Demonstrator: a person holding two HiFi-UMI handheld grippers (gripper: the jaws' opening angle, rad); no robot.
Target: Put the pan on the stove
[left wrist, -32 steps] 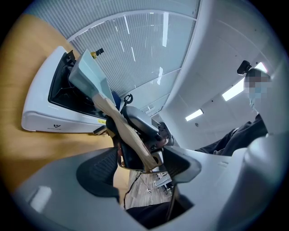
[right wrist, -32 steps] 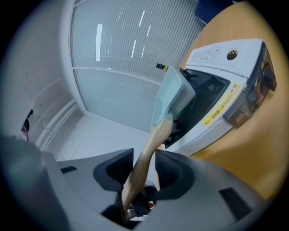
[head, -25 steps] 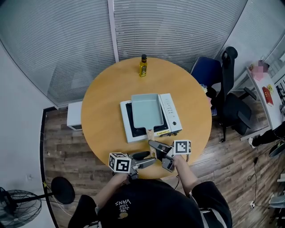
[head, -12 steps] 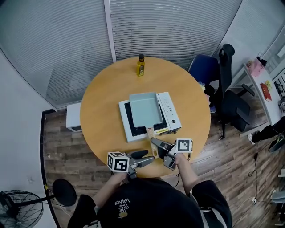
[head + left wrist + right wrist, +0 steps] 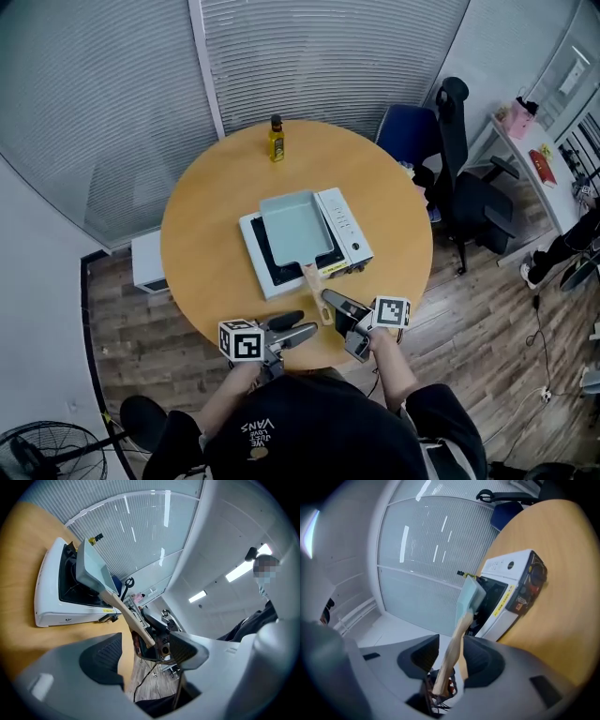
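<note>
A pale green rectangular pan (image 5: 295, 228) sits on the white stove (image 5: 342, 225) in the middle of the round wooden table (image 5: 206, 216). Its wooden handle (image 5: 315, 284) sticks out toward me. My right gripper (image 5: 333, 319) is shut on the end of that handle; in the right gripper view the handle (image 5: 452, 658) runs between the two dark pads up to the pan (image 5: 469, 595). My left gripper (image 5: 298, 328) hovers open at the table's near edge, left of the handle, holding nothing. In the left gripper view the pan (image 5: 91, 569) and stove (image 5: 51, 602) lie ahead of it.
A yellow oil bottle (image 5: 276, 139) stands at the table's far edge. A dark office chair (image 5: 450, 169) is at the far right, beside the table. A white box (image 5: 145, 262) sits on the floor at the left, under the table edge.
The right gripper has shifted and turned a little with the handle in it. The left gripper has stayed in place. The whole head view has swung slightly.
</note>
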